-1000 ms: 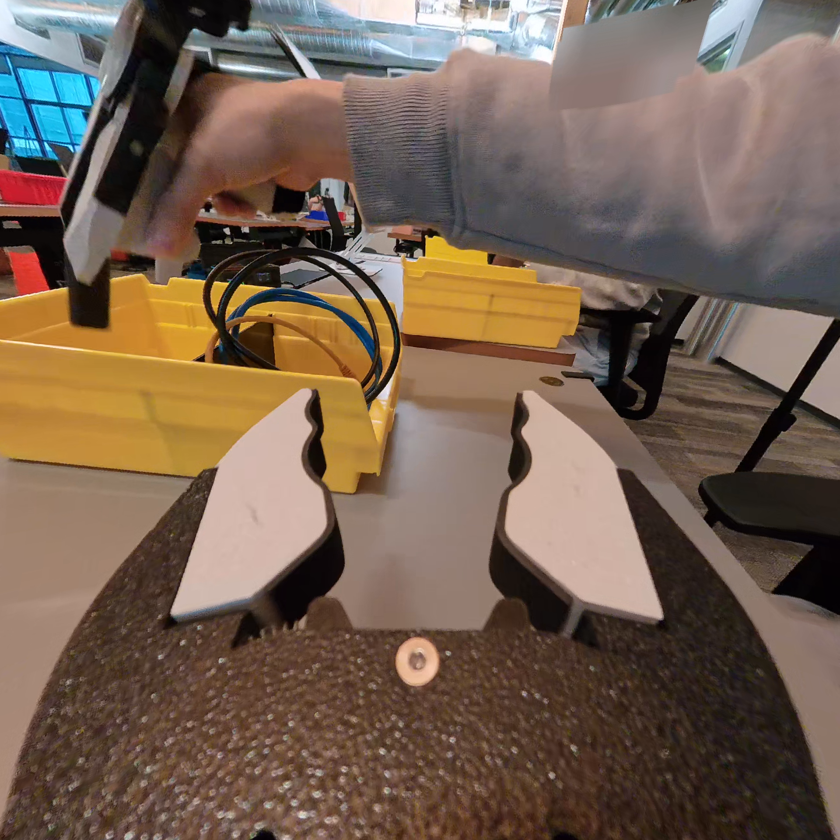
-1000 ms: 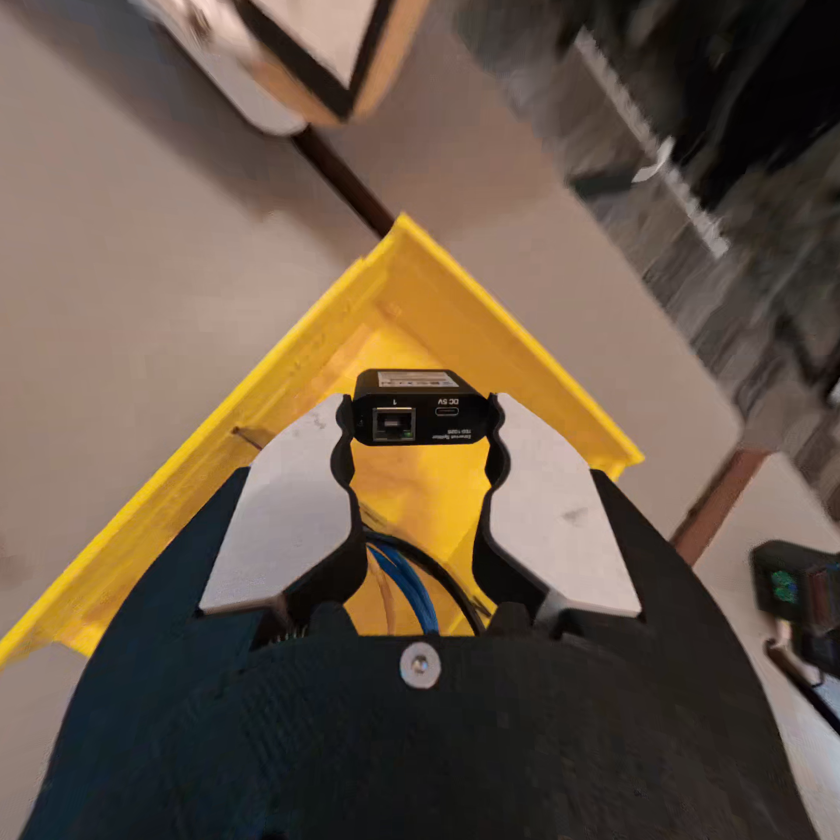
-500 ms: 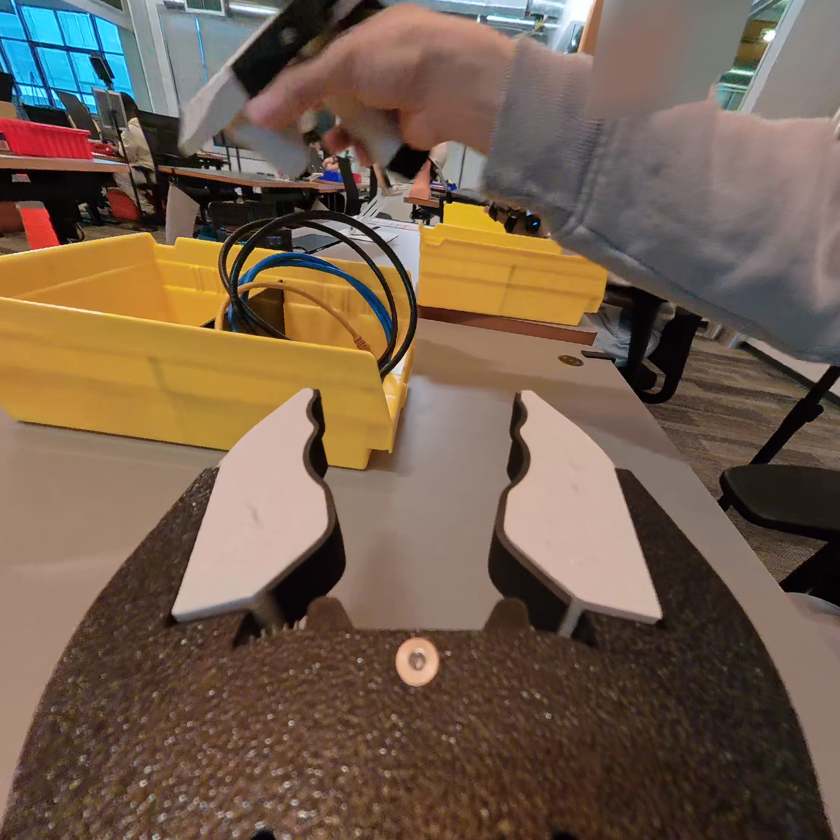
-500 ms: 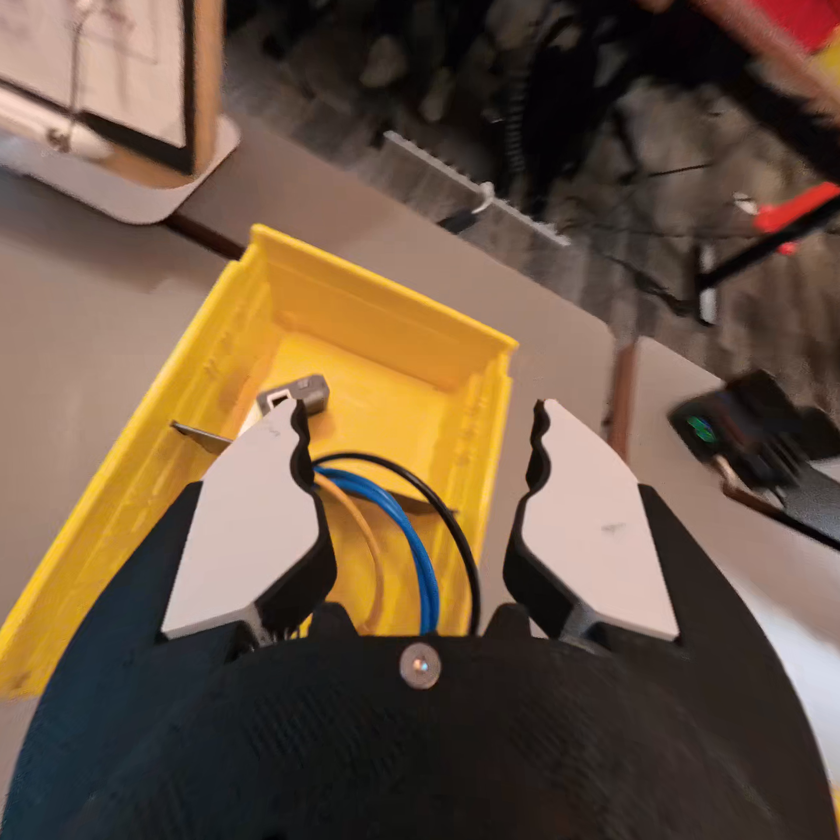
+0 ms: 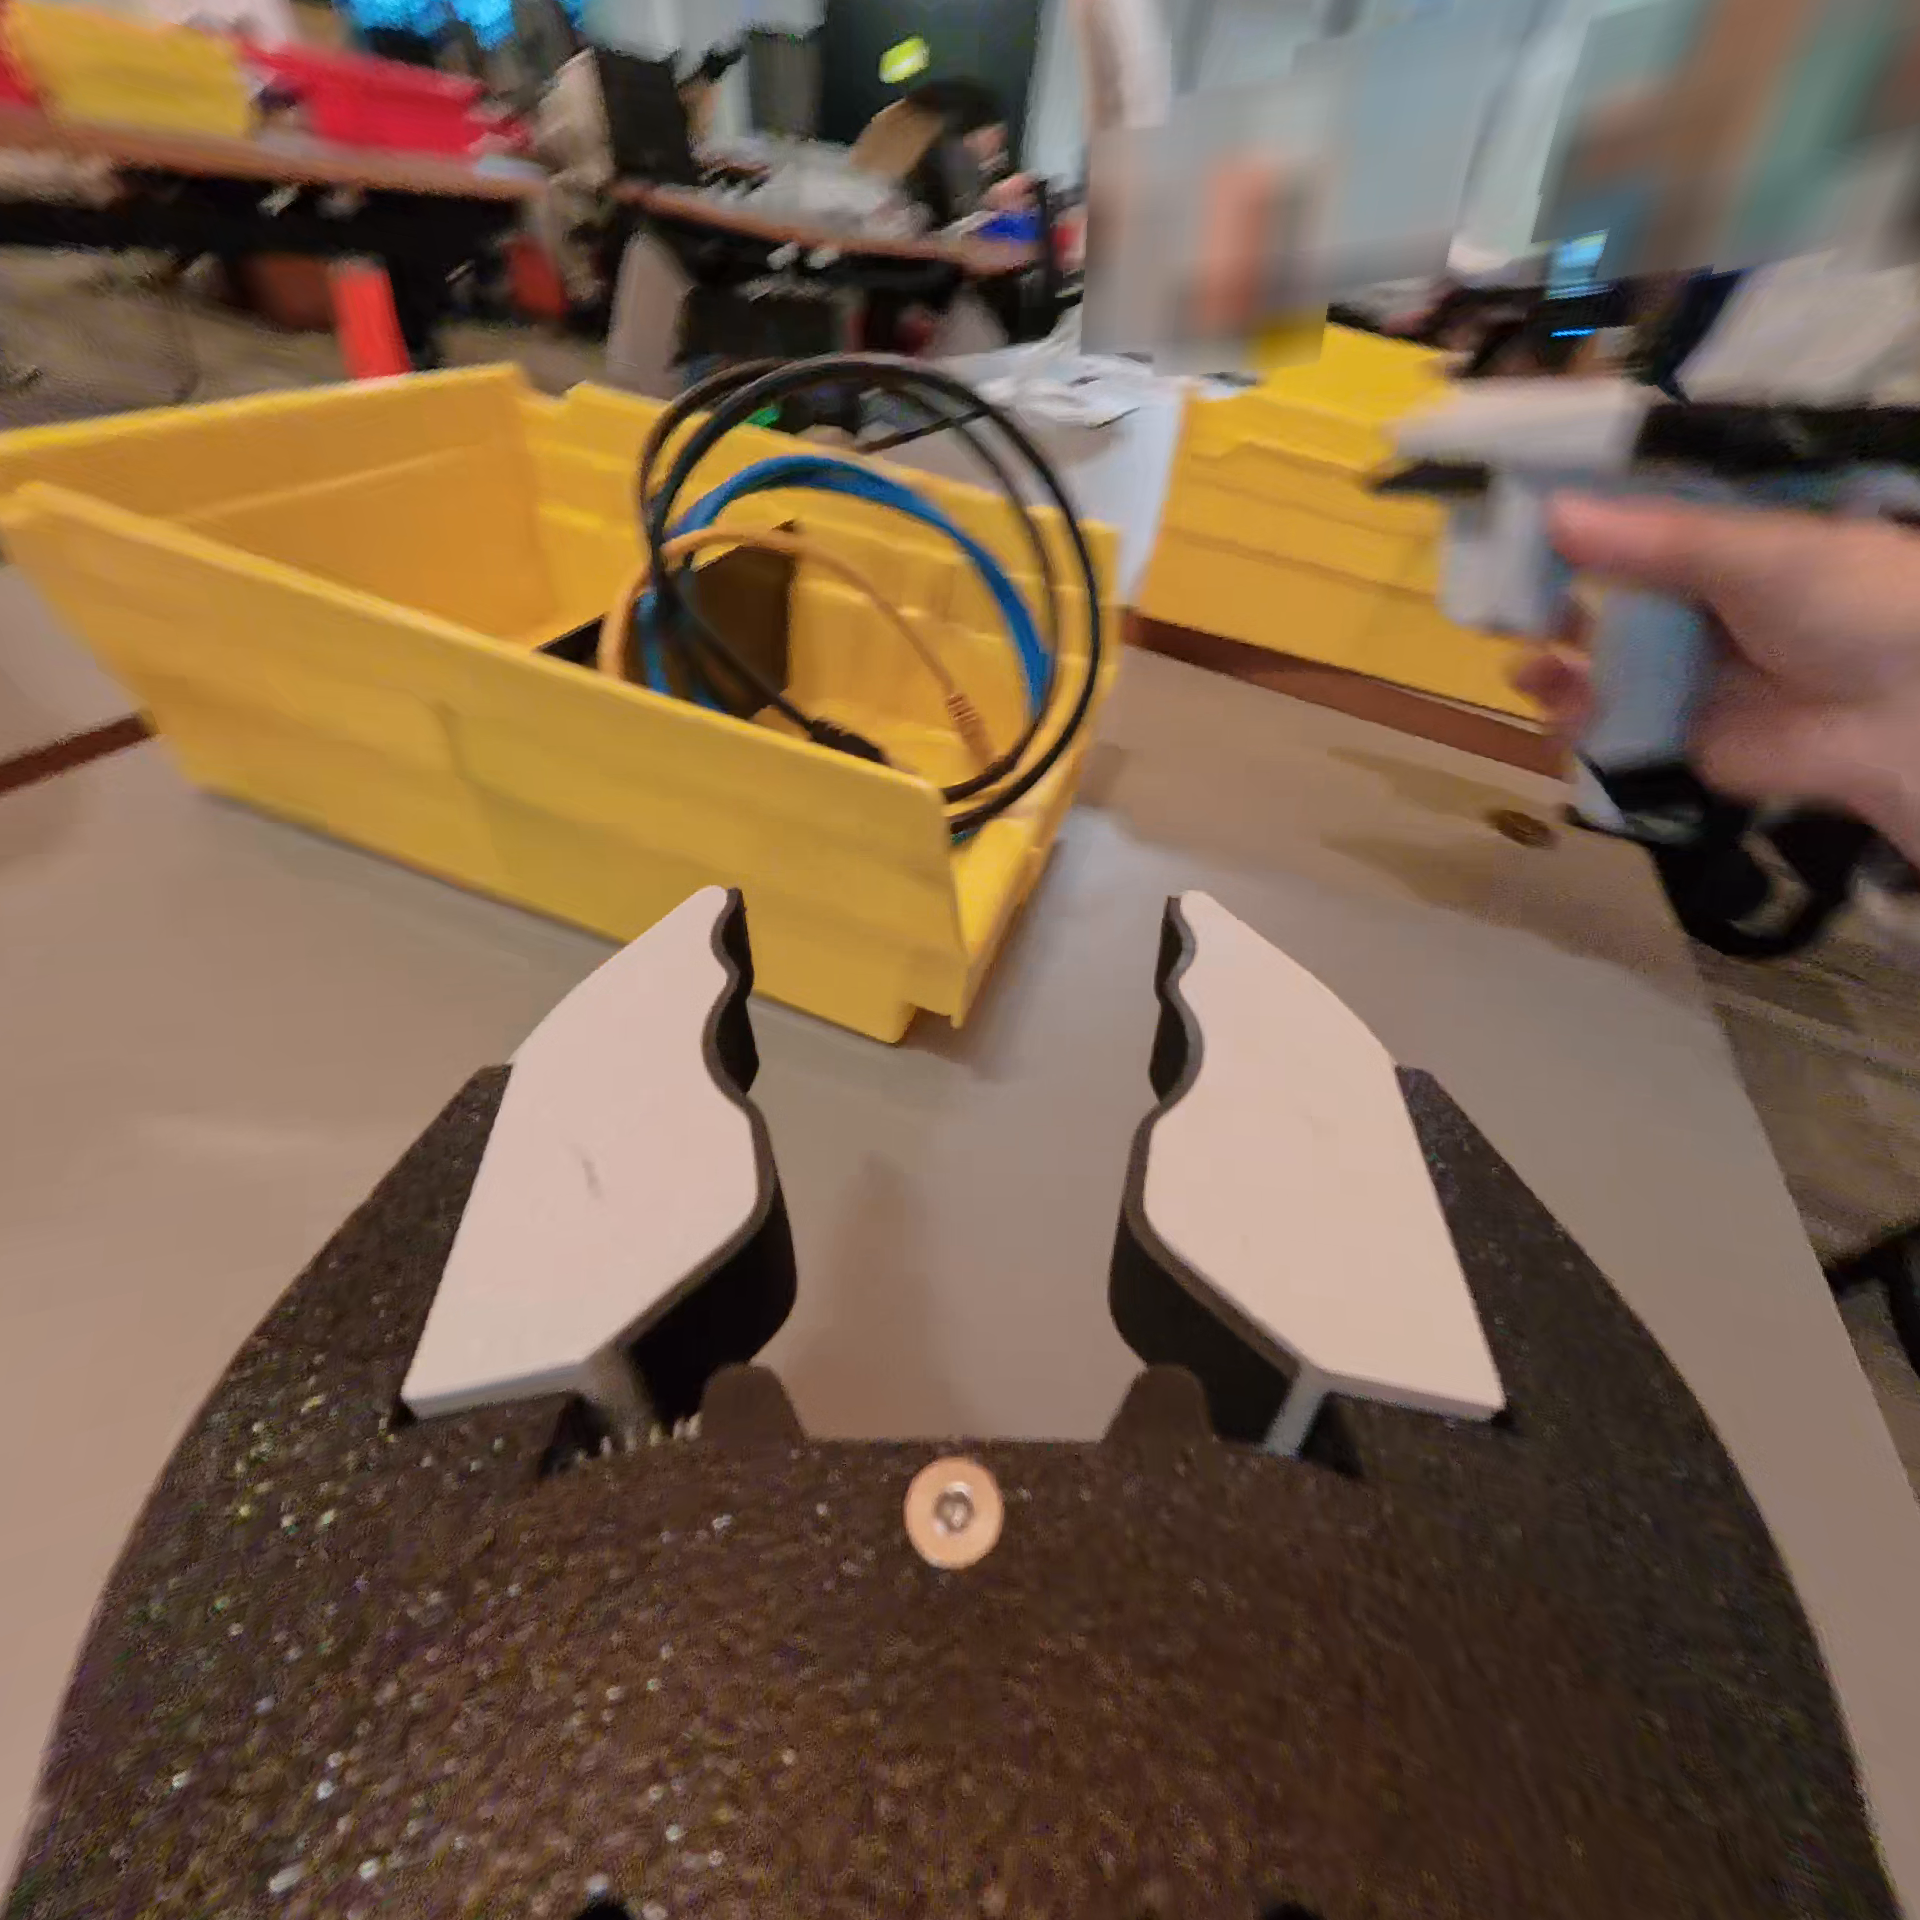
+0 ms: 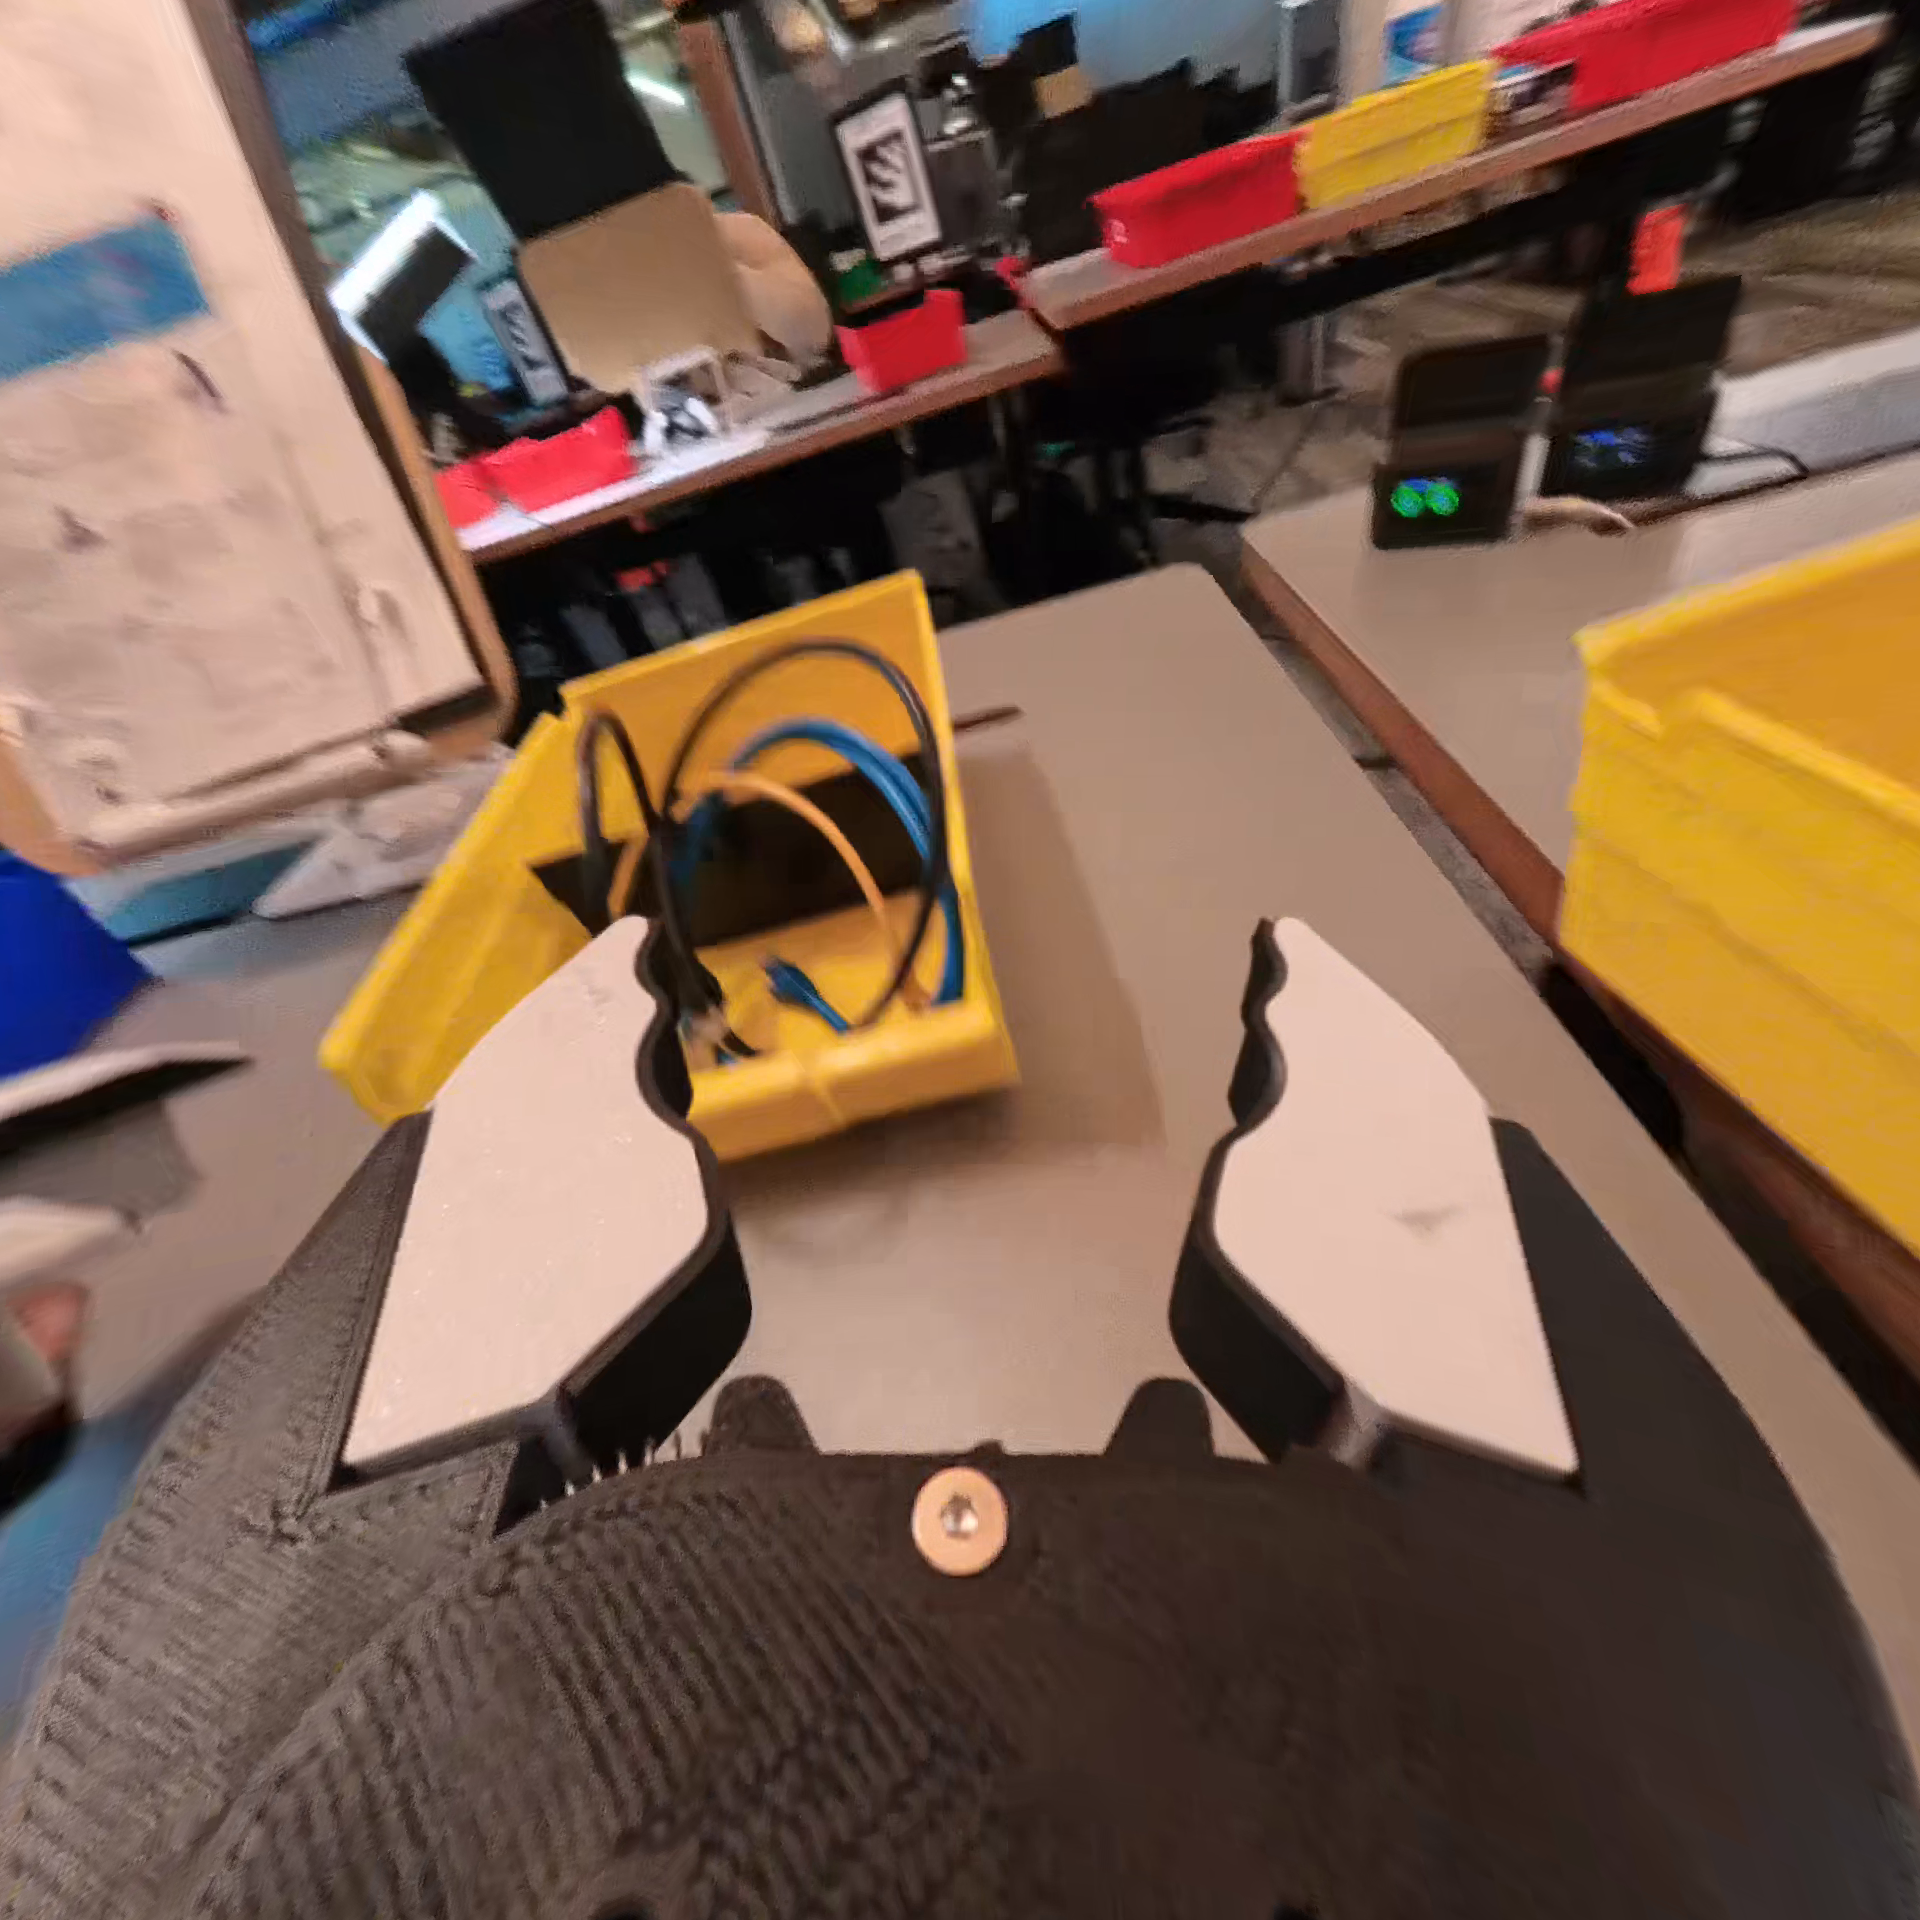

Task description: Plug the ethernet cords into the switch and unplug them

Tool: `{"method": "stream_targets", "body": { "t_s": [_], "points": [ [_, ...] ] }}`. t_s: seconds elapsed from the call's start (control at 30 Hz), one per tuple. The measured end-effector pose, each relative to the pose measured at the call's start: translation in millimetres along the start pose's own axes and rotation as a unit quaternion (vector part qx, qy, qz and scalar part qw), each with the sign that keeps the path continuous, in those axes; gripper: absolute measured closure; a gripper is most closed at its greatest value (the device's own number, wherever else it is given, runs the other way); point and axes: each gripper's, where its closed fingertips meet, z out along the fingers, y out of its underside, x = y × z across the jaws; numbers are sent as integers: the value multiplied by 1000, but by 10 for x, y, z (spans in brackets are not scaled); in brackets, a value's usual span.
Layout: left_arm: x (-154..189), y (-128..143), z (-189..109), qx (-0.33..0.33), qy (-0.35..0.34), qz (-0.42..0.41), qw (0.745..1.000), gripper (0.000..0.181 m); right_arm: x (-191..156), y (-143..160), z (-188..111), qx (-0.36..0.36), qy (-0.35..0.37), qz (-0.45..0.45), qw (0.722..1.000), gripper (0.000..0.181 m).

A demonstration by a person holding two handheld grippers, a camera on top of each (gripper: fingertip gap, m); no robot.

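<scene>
A: Judging from both views, the step in hand is the end of the job; the left gripper (image 5: 951,997) and right gripper (image 6: 956,1039) both have their jaws wide and hold nothing.

B: Where are the cords?

A: Coiled in the yellow bin (image 6: 894,1081) on the table (image 6: 1091,935), near its far edge; I count three: black cord (image 6: 821,657), blue cord (image 6: 883,769), orange cord (image 6: 821,821); none is plugged in as far as I can see; the switch is not visible.

B: Advice?

A: Keep the jaws wide, pull back level, clear of the loops above the rim; two more yellow bins (image 6: 1756,831) sit stacked at the right.
</scene>
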Motion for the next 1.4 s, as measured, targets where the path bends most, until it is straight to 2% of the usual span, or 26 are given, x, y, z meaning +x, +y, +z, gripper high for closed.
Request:
{"method": "stream_targets", "body": {
  "t_s": [0.07,0.17,0.23,0.3,0.37,0.47,0.5,0.53,0.63,0.7,0.8,0.9,1.0,1.07,1.13,1.2,1.23,1.3,1.4],
  "points": [
    [-95,-43,114,-32,-65,-30,997,102,72,358,-97,-18,22,2,1000,75],
    [-305,-176,319,-88,-153,-60,982,92,89,611,-37,-51,33,-29,998,71],
    [-463,-169,476,-148,-195,-74,967,88,67,592,11,-65,32,-34,997,70],
    [-638,-95,634,-208,-229,-74,948,84,-15,508,56,-43,15,-40,998,68],
    [-790,-32,783,-241,-252,-74,934,84,-93,482,81,-33,-1,-37,999,69],
    [-952,261,907,-336,-263,-72,901,99,-190,550,115,-45,-25,-29,998,70],
    [-981,362,931,-361,-260,-69,893,112,-212,560,121,-48,-31,-22,998,70],
    [-1011,431,943,-376,-259,-74,887,117,-232,561,121,-51,-38,-18,998,71],
    [-1166,384,885,-367,-273,-104,883,149,-179,518,100,-48,-26,-26,998,75],
    [-1265,381,810,-363,-257,-101,890,155,-113,502,73,-55,-11,-40,998,76],
    [-1351,389,642,-363,-229,-83,899,157,5,383,-21,-43,5,-44,998,79],
    [-1394,443,343,-364,-203,-78,906,159,26,215,-133,-12,-1,-48,999,90],
    [-1391,471,-87,-376,-190,-60,905,159,-67,52,-207,17,-9,-66,998,92],
    [-1353,490,-400,-374,-178,-70,907,159,-165,-59,-247,35,-11,-108,993,96],
    [-1300,537,-737,-371,-167,-80,910,158,-170,-184,-280,55,30,-157,986,84],
    [-1239,591,-1091,-362,-159,-93,914,158,-201,-265,-279,57,68,-229,969,75],
    [-1210,620,-1276,-358,-159,-96,915,157,-263,-275,-267,48,78,-278,956,77],
    [-1149,683,-1647,-351,-164,-102,916,157,-410,-330,-239,37,115,-379,918,75],
    [-1036,767,-2190,-346,-186,-104,914,156,-807,-343,-154,45,146,-484,861,53]
  ]
}}
